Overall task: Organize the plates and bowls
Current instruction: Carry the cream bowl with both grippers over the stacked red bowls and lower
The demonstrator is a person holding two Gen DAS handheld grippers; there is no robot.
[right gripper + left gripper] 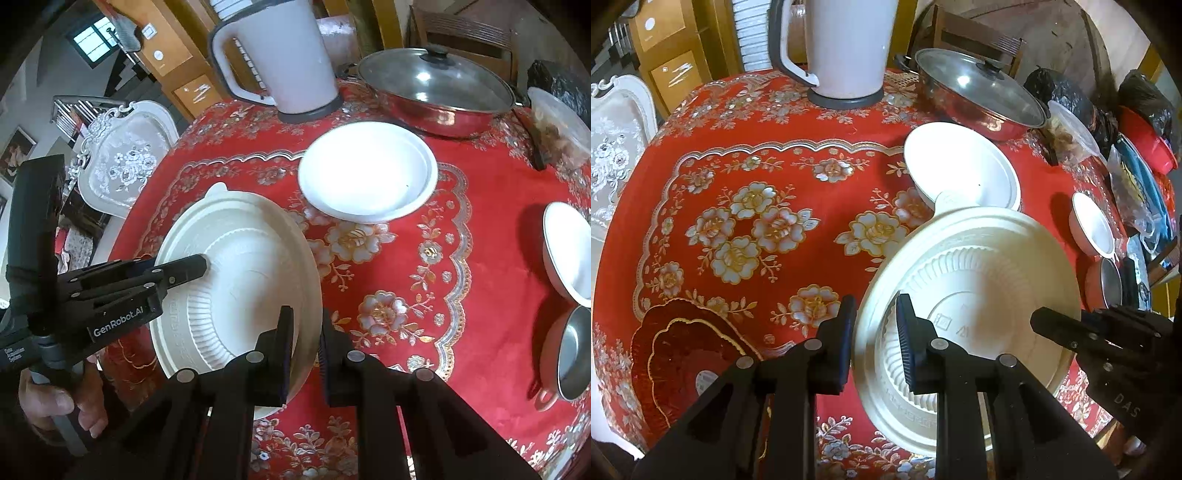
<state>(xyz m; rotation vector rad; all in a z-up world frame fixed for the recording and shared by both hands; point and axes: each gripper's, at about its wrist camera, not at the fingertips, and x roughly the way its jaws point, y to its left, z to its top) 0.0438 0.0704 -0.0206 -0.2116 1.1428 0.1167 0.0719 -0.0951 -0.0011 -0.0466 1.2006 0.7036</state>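
I have the white ribbed plate [971, 295] held up above the worktop [757, 206], tilted steeply so its ridged underside faces me and its rim tab points toward the far side. It is round, so there is no long axis to speak of; its face leans away toward the far edge. My left tongs [873, 339] are clamped on the plate's left rim, one finger on each side of the edge. My right tongs [306, 350] are clamped on the opposite, right rim, again with the rim between the two pads. In the right wrist view I see a hand [62, 402] wrapped round the handle of the left tool.

Just beyond the raised plate, a second white plate [367, 171] lies flat and upright on the worktop. To the right sit a small white bowl [569, 251] and, nearer, a pink bowl with a metal inside [576, 354], close beside each other.

At the far edge stands a white electric kettle [849, 48] on its dark base, and right of it a steel pan with a glass lid [979, 96]. Further right I see a clear plastic tub [1071, 133] and dark bags [1063, 88].

The worktop wears a red cloth patterned with silver and gold flowers. A dark red scalloped dish [679, 354] lies at the near left. Beyond the left edge is a white carved chair [617, 147], with wooden cabinets [672, 48] behind.
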